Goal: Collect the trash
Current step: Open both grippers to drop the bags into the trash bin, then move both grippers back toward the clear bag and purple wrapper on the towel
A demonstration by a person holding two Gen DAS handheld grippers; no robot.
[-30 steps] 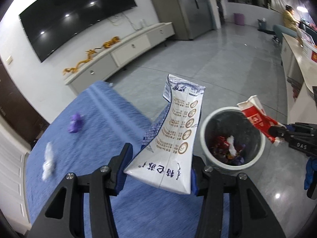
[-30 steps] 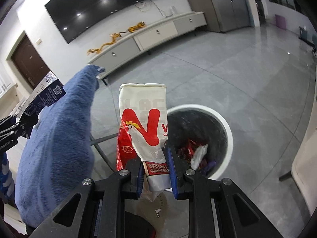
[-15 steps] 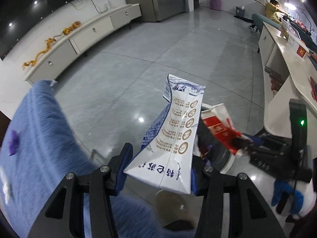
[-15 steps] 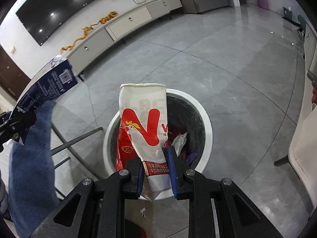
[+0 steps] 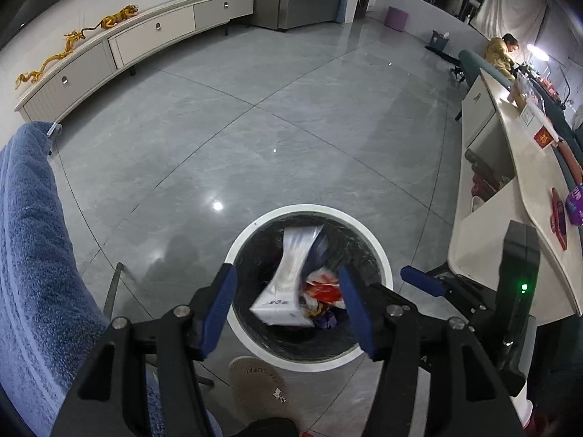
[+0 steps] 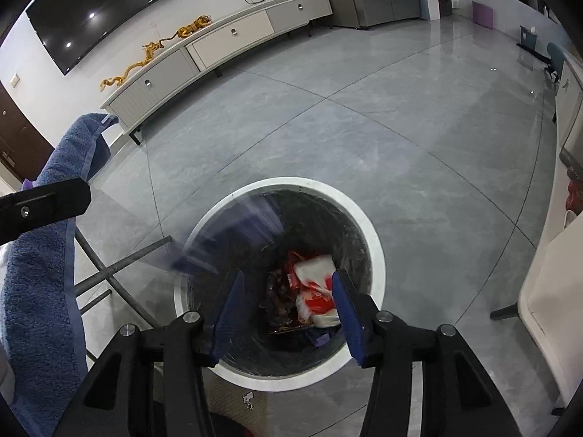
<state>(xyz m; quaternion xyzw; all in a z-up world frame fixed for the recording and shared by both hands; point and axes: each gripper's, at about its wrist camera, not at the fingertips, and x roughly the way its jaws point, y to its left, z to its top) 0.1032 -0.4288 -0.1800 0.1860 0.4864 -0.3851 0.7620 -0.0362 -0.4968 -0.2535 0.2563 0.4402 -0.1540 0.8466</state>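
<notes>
Opening, both tools empty over bin [image 5: 379,255]; blue towel [image 5: 32,247] left, white counter [image 5: 510,167] right.

Floor [image 5: 291,116]: grey glossy tiles. Standing on it: round white-rimmed trash bin [image 5: 379,258] holding wrappers; low white TV cabinet [image 5: 153,32] on legs by the wall; purple stool [image 5: 397,18] far off.

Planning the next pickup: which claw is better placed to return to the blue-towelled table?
Left. Both claws are opening, gripping nothing; the left claw sits beside the blue towel, the right claw farther off.
</notes>
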